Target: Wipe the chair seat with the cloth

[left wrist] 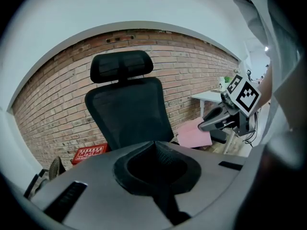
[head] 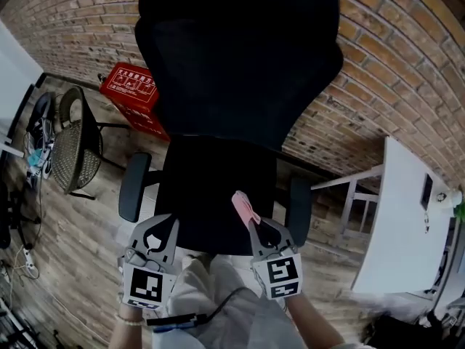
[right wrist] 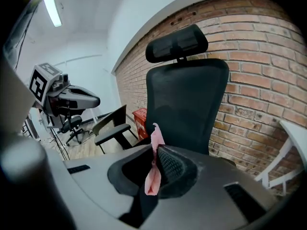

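Head view: black office chair (head: pixel 240 64) against a brick wall (head: pixel 407 71), seat (head: pixel 211 187) facing the person. Left gripper (head: pixel 158 227), fingers together, holds nothing. Right gripper (head: pixel 257 225) fingers clamp the pink cloth (head: pixel 245 208) over the seat's front edge.

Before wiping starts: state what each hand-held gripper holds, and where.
Right hand-held gripper: pink cloth, pinched near one edge between shut jaws. Left hand-held gripper: shut, nothing held.
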A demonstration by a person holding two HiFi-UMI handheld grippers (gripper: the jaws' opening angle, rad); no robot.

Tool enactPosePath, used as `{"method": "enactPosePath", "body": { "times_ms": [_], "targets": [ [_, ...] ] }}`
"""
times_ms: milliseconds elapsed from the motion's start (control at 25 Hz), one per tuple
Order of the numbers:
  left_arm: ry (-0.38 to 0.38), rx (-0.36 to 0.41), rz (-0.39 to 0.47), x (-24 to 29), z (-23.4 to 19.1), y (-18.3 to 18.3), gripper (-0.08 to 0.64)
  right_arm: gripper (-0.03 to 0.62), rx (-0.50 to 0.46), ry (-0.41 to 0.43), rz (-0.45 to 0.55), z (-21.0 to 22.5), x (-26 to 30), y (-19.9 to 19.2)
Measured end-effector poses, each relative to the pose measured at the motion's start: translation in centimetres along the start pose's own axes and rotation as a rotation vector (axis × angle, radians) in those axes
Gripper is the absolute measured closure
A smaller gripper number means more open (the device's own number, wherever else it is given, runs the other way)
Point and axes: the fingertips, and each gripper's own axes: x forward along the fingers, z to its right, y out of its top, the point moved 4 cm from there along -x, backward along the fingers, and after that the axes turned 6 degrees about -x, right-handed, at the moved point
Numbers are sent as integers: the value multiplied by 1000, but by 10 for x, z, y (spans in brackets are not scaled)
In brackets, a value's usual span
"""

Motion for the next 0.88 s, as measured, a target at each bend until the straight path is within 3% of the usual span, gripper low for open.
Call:
{"method": "enactPosePath", "body": {
  "times_ms": [360,880],
  "targets": [
    [-63,5,-51,79,-1,-54,541,543,90,-104,-57,25,71,-59],
    [-122,17,-47,178,-28,-105,541,543,140,-303,-95,82,181,-100]
  ]
}}
